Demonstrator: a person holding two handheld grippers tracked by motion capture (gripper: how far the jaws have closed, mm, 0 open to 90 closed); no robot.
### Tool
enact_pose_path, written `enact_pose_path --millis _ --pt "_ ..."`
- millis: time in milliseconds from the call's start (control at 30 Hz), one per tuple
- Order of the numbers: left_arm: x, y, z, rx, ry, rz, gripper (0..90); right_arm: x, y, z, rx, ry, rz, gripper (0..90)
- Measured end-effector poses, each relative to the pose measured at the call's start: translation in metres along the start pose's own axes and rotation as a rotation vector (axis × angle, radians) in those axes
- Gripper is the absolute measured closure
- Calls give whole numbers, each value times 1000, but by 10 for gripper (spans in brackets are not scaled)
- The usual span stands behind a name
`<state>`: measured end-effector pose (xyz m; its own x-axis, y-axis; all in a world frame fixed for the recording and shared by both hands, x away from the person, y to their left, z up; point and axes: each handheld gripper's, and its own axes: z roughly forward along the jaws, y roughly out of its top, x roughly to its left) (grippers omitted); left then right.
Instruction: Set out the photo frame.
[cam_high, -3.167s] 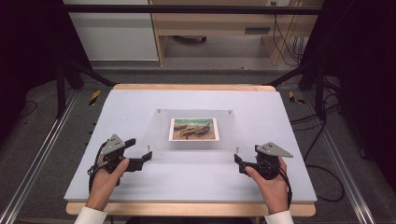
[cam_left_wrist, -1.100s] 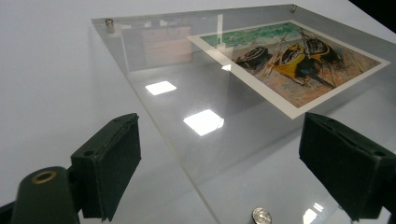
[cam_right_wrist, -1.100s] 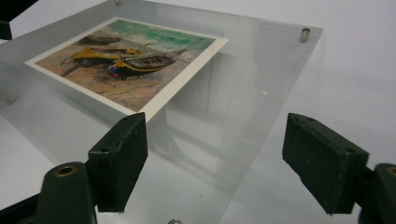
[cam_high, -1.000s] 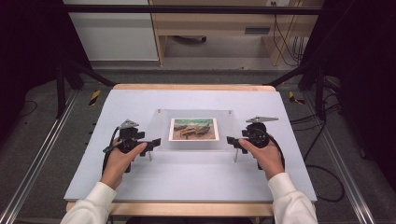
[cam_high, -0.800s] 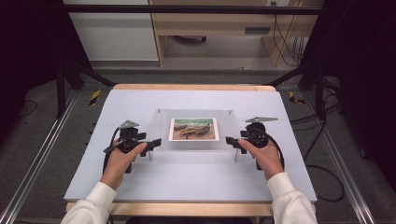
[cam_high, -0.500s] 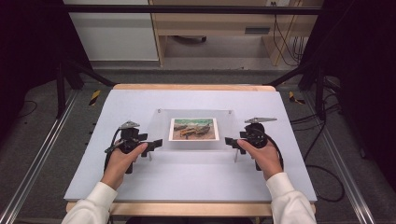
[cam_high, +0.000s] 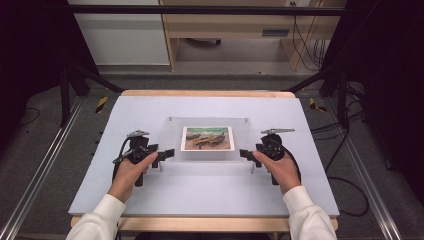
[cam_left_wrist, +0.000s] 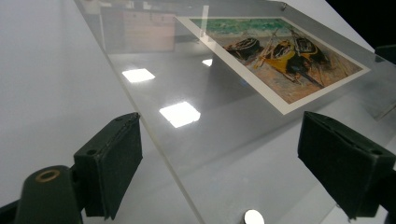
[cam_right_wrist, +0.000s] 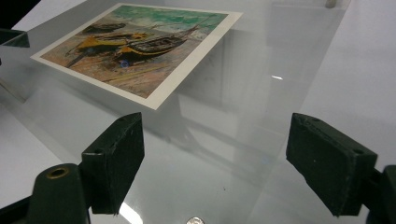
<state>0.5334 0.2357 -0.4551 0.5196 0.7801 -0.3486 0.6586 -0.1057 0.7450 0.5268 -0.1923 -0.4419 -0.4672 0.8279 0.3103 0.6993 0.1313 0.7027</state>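
Observation:
A clear acrylic sheet (cam_high: 205, 162) lies at the middle of the white table, with a print of beached boats (cam_high: 207, 138) under its far half. My left gripper (cam_high: 166, 156) stands open at the sheet's left edge. In the left gripper view the sheet (cam_left_wrist: 196, 140) runs between the wide-apart pads (cam_left_wrist: 112, 168), which do not press it, and the print (cam_left_wrist: 275, 51) lies beyond. My right gripper (cam_high: 247, 159) is open at the right edge. In the right gripper view the sheet (cam_right_wrist: 243, 116) and print (cam_right_wrist: 140, 46) lie between and beyond the jaws, untouched.
The white tabletop (cam_high: 140, 110) has bare room all round the sheet. A small metal standoff (cam_left_wrist: 252, 217) sits at the sheet's near corner. Metal rails (cam_high: 40, 165) run along the floor at both sides, cables (cam_high: 345, 180) trail at the right, and wooden furniture (cam_high: 235, 30) stands behind.
Both hands have moved from near the table's front edge forward and inward to the sheet's left and right edges. Over the last second neither has moved.

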Motion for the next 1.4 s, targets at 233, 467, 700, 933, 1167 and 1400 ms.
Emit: enact_pose_path --millis 233,467,700,933,1167,1400 --pt "0 -2 1 5 -39 -31 132 -1 0 0 10 10 19 189" --pt "2 -2 2 8 -48 -33 133 -3 0 0 22 24 39 184" --pt "3 -1 3 8 -56 -31 135 -5 -1 0 30 44 59 180" --pt "4 0 4 17 -56 -29 135 -10 0 2 45 72 91 171" --pt "6 1 5 18 -59 -30 136 -12 -2 7 49 126 133 171" --pt "5 4 5 28 -45 -30 154 -11 -2 8 51 124 142 176"
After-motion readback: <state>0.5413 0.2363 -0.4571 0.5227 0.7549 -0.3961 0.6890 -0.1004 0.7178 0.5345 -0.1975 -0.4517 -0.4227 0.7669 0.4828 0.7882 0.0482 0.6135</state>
